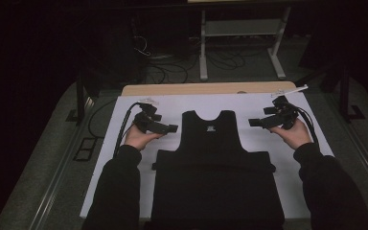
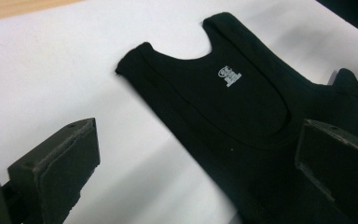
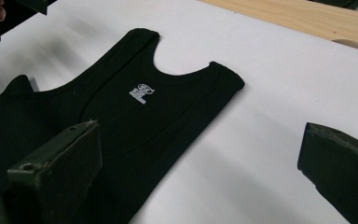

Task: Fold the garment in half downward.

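A black tank top [image 1: 215, 163] lies flat on the white sheet [image 1: 124, 158], neck and straps toward the far edge, hem at the near edge. A small white label shows below its neckline [image 2: 229, 76] [image 3: 142, 92]. My left gripper [image 1: 170, 128] hovers just left of the left strap, jaws open and empty, pointing toward the tank top [image 2: 242, 121]. On the other side, my right gripper [image 1: 253, 122] is held beside the right strap, also open and empty, aimed at the tank top [image 3: 121, 121].
The white sheet covers a wooden table whose bare far edge [image 1: 206, 89] shows beyond it. A white metal frame [image 1: 242, 33] and cables stand on the dark floor behind. Bare sheet lies left and right of the garment.
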A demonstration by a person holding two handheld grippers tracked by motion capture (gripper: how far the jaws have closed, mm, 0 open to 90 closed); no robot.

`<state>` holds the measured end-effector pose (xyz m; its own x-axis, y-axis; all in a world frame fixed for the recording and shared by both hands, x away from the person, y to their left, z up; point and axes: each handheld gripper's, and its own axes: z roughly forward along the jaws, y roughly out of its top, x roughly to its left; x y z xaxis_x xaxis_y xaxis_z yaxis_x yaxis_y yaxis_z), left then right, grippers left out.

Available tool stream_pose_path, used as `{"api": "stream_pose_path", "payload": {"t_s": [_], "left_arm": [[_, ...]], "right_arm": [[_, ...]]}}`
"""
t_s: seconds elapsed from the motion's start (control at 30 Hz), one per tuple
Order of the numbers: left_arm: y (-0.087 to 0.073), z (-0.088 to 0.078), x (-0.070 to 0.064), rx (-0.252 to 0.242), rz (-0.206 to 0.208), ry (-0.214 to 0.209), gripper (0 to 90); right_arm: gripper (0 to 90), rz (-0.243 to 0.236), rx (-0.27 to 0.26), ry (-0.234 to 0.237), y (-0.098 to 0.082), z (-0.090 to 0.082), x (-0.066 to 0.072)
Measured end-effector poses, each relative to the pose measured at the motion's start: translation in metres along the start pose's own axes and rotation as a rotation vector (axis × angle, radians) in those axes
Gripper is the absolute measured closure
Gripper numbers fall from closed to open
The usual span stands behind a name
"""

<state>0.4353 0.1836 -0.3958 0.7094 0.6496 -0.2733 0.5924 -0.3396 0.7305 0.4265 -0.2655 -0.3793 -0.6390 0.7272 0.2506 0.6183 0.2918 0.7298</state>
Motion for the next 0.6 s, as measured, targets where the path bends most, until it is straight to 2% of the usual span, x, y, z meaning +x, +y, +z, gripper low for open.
{"api": "stream_pose_path", "payload": {"t_s": [0.23, 0.33, 0.6], "left_arm": [[-0.002, 0.011, 0.001, 0.006, -0.021, -0.006, 0.0], [-0.004, 0.016, 0.001, 0.025, -0.015, -0.006, 0.0], [-0.005, 0.024, 0.0, 0.024, -0.017, -0.015, 0.0]], "right_arm": [[0.0, 0.003, 0.019, 0.005, -0.002, 0.013, -0.001], [0.0, 0.004, 0.027, 0.01, -0.003, 0.018, -0.001], [0.0, 0.006, 0.039, 0.019, -0.006, 0.03, 0.0]]}}
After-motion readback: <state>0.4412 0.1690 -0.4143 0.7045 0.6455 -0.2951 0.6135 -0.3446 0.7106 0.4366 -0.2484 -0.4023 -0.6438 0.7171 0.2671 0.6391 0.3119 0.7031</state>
